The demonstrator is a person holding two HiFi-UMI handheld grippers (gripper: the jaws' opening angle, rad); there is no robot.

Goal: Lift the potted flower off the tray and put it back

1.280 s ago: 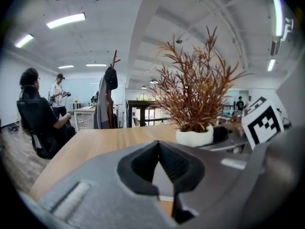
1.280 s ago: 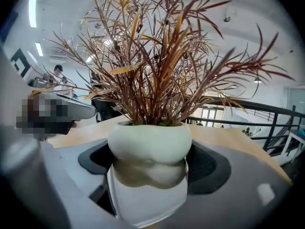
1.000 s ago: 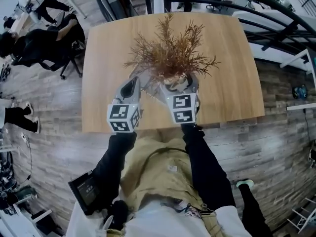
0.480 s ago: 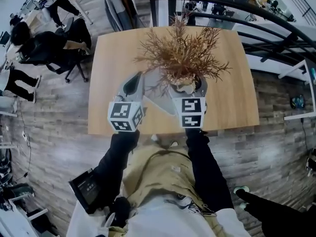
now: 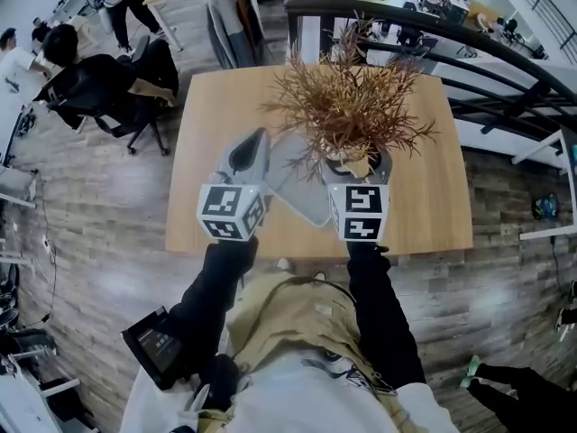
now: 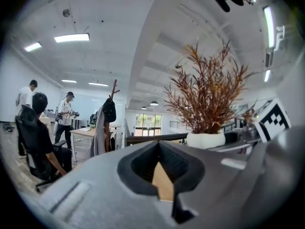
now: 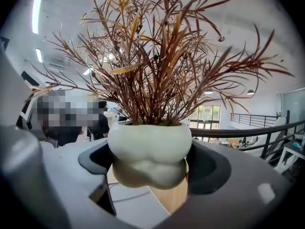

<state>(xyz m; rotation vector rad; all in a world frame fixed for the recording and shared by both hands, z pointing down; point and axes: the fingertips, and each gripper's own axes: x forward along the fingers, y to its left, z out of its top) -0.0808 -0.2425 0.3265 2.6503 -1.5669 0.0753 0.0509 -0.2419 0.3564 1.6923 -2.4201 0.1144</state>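
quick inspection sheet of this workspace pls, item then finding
surface: wooden table, bare apart from the tray
job's things: potted flower held up clear of the grey tray, which sits below it on the table
clutter: nothing seen
grippers: right gripper shut on the potted flower; left gripper shut, nothing between its jaws
cables: nothing seen
surroundings: plank floor, black railing beyond the table, seated person at upper left in the head view
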